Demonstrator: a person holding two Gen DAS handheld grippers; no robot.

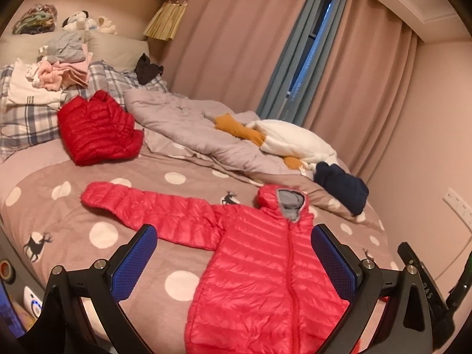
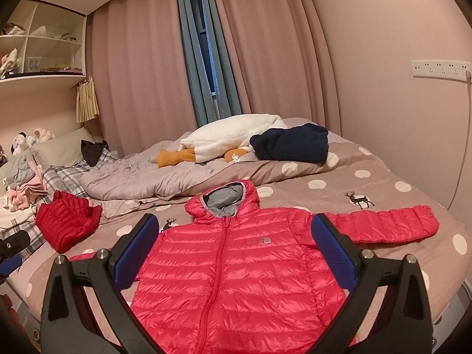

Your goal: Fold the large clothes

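The pink puffer jacket (image 2: 236, 265) lies flat, zipped, sleeves spread on the near bed (image 2: 383, 177) — laid out for folding. Both grippers — left (image 1: 234, 262), right (image 2: 234, 253) — hover with jaws wide apart, empty.

Jacket (image 2: 250, 268) bright pink-red, grey hood lining. Folded jacket (image 1: 97, 126) deeper red. Bedspread (image 1: 53, 215) taupe, white dots, dark deer. Pillow (image 1: 26, 121) blue-grey plaid. Curtains (image 2: 141, 67) dusty pink.
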